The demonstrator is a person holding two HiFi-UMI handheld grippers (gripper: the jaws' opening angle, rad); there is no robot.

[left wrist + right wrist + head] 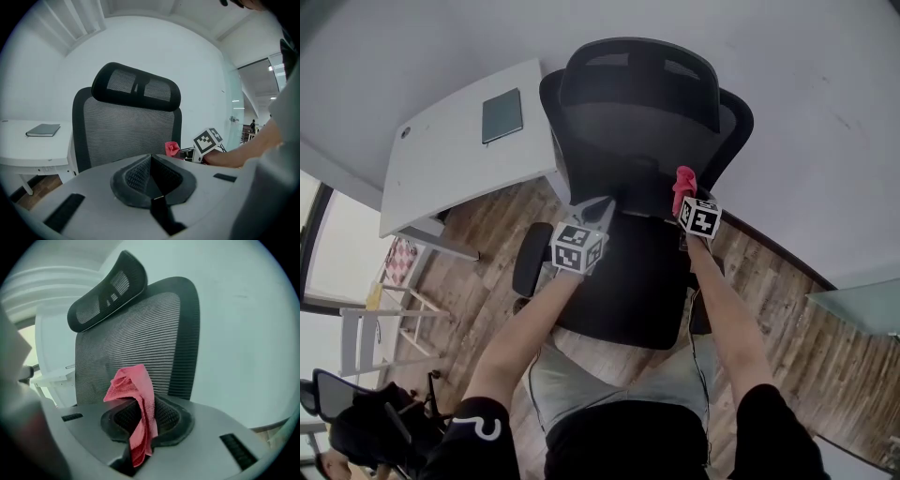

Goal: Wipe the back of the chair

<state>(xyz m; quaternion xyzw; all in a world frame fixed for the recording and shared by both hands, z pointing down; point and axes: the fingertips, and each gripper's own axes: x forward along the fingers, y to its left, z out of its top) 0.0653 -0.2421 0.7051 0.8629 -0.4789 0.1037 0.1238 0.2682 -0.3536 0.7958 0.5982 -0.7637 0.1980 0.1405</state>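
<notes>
The right gripper (140, 427) is pinched on a red cloth (133, 390), which stands up out of its jaws in a crumpled fold; the loose lower end hangs down between them. The cloth is held just in front of the chair (637, 141), at the lower right part of the black mesh back. Whether the cloth touches the mesh cannot be told from any view.

The left gripper (151, 176) has its jaws pressed together with nothing between them. It is held to the left of the right gripper, near the lower left of the chair back and apart from it.

The headrest (136, 86) rises at the far end of the back. A white counter (450, 159) stands to the left of the chair with a dark notebook (502, 115) lying on it.

In the head view both forearms cover part of the seat, the chair's base is hidden under it, and the right gripper's jaws are hidden behind its marker cube and the cloth.
</notes>
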